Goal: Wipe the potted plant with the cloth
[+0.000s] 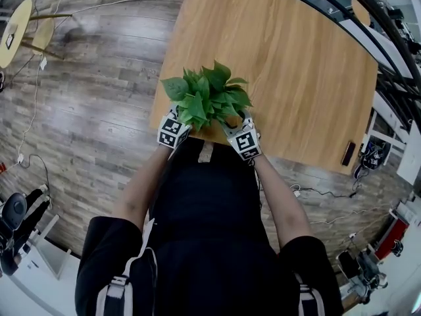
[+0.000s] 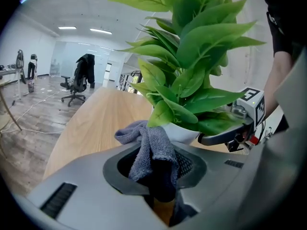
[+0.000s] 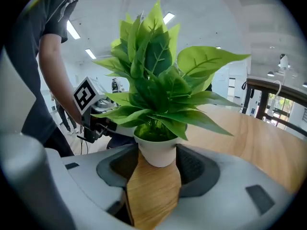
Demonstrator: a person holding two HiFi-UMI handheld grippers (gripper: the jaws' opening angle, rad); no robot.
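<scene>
Left gripper view, lower centre: the left gripper [image 2: 158, 159] is clenched on the cloth [image 2: 146, 145]. The cloth is a grey bunch pinched between the dark pads [image 2: 191, 165]. One fold stands up past the tips and droops toward the left of the frame. Just beyond that fold, at frame centre, is the white pot [image 2: 184, 132] of the plant [image 2: 192, 56]. The top of the cloth overlaps the pot's lower left edge in the picture, but I cannot tell whether the two touch. Leaves fill the upper right, and the lowest one hangs over the cloth. The table [image 2: 91, 123] runs off to the left, with a chair [image 2: 76, 87] far behind it.

Right gripper view, lower centre: the right gripper [image 3: 154, 166] has its jaws spread. The pot stands on bare wood between them, right at the tips, with a pad close against each side. The pads do not visibly press on it, so the grip reads as released. The foliage rises straight above the jaws and takes up the middle of the frame. At centre left, under the leaves, the left gripper's marker cube and the person's arm come in from the other side of the pot.

Head view, centre: the plant sits at the near edge of the table, just above the person's dark torso. A marker cube flanks it on each side, one at its lower left and one at its lower right. The leaves cover both sets of jaws here. Wooden floor [image 1: 85, 97] fills the left half of the frame.
</scene>
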